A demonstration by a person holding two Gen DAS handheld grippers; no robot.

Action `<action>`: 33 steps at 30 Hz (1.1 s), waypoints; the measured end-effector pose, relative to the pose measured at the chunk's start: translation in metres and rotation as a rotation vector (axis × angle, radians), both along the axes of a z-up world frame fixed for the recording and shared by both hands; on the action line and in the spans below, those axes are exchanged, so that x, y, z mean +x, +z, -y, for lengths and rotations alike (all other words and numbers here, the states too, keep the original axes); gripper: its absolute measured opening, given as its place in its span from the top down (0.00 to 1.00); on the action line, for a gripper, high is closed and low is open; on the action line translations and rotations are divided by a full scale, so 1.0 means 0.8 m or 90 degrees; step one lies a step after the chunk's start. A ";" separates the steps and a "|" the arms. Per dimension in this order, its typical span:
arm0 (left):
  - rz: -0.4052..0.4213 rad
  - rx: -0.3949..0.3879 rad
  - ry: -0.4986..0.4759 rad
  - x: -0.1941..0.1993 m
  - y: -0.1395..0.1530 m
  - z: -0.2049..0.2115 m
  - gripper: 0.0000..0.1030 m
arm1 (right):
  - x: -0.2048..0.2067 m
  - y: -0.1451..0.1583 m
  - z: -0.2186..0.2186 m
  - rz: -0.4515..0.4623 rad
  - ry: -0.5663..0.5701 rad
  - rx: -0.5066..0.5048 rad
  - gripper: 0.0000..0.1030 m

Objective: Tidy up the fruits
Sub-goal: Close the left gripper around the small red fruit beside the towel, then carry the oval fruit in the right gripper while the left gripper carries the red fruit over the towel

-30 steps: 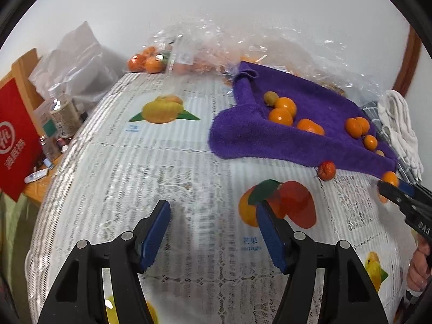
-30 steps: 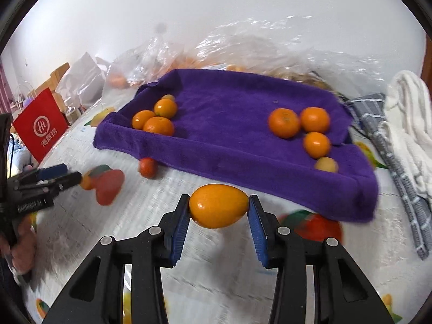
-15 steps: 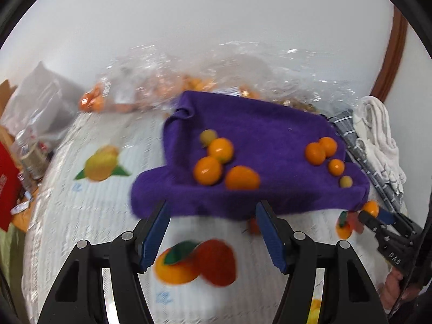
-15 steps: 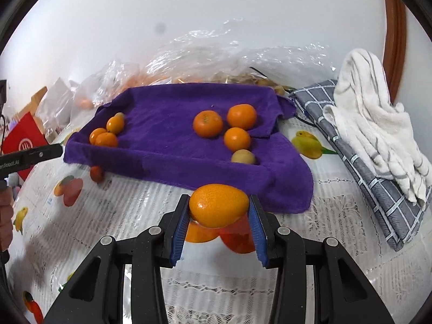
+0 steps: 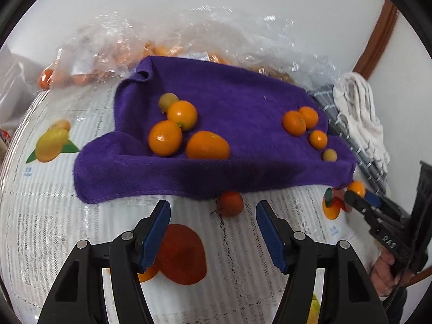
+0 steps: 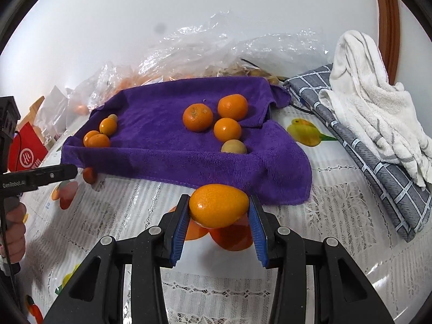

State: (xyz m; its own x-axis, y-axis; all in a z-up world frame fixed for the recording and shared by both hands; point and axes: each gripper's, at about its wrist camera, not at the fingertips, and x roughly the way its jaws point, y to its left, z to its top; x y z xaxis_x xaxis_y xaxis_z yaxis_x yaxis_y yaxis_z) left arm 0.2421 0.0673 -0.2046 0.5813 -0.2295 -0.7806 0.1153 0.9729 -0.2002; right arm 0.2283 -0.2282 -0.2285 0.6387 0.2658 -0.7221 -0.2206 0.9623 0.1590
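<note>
Right gripper (image 6: 218,213): clenched on an oval orange fruit (image 6: 218,205), blue pads (image 6: 180,230) pressing its two long ends, held just above the tablecloth (image 6: 334,216) off the near edge of the purple towel (image 6: 162,145).

Left gripper (image 5: 213,229): released, jaws wide apart and holding nothing, hovering over the tablecloth near a small reddish fruit (image 5: 230,203) lying at the towel's near edge.

On the towel: one cluster of orange fruits (image 6: 100,135) toward the left edge, another cluster (image 6: 216,118) toward the right, a pale yellowish fruit (image 6: 233,146) at the near side of the right cluster.

Handling, as judged: light, firm but thin-skinned, smooth and prone to roll; best pinched gently across the widest part, squeezing only enough to stop slipping. Soft towel likely to damp rolling on release.

Writing: "GenRobot" partly legible on the left gripper's side in the right wrist view; "DAS" on the right gripper's body in the left wrist view; white circular logo with Chinese characters on a red bag (image 6: 27,154), not fully readable; small blue characters printed under the tablecloth's fruit pictures, too small to read.
</note>
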 end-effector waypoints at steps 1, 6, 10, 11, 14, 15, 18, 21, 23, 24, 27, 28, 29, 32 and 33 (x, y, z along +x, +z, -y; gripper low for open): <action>0.000 0.004 -0.001 0.001 -0.003 0.004 0.38 | -0.001 0.000 0.000 0.001 0.000 -0.002 0.59; 0.010 0.038 0.008 0.003 -0.012 0.023 0.39 | -0.002 -0.003 0.002 -0.008 -0.003 0.000 0.59; 0.028 0.062 0.005 0.000 -0.015 0.028 0.39 | -0.001 -0.004 0.001 -0.010 -0.005 -0.001 0.59; 0.032 0.067 0.006 -0.001 -0.016 0.029 0.40 | 0.000 -0.005 0.001 -0.013 -0.006 -0.002 0.59; 0.040 0.092 0.009 -0.002 -0.016 0.034 0.54 | 0.002 -0.008 0.002 -0.016 -0.006 0.004 0.59; 0.043 0.097 0.012 -0.002 -0.017 0.034 0.56 | 0.003 -0.008 0.003 -0.017 -0.007 0.006 0.59; 0.050 0.104 0.015 -0.005 -0.016 0.035 0.75 | 0.006 -0.010 0.004 -0.021 -0.012 0.011 0.59; 0.059 0.108 0.009 -0.009 -0.015 0.038 0.78 | 0.006 -0.011 0.006 -0.022 -0.015 0.012 0.59; 0.069 0.111 0.012 -0.012 -0.012 0.037 0.78 | 0.006 -0.011 0.007 -0.021 -0.015 0.016 0.59; 0.076 0.108 0.015 -0.014 -0.009 0.035 0.78 | 0.006 -0.011 0.008 -0.021 -0.015 0.018 0.59; 0.095 0.084 0.019 -0.018 0.000 0.030 0.78 | 0.005 -0.010 0.008 -0.019 -0.017 0.018 0.59; 0.100 0.077 0.021 -0.019 0.003 0.029 0.78 | 0.005 -0.010 0.007 -0.019 -0.016 0.018 0.59; 0.106 0.072 0.024 -0.021 0.005 0.027 0.78 | 0.006 -0.010 0.008 -0.019 -0.014 0.019 0.59; 0.119 0.052 0.030 -0.023 0.012 0.023 0.78 | 0.006 -0.011 0.007 -0.021 -0.013 0.020 0.59; 0.124 0.042 0.032 -0.025 0.015 0.021 0.78 | 0.006 -0.011 0.008 -0.020 -0.012 0.019 0.59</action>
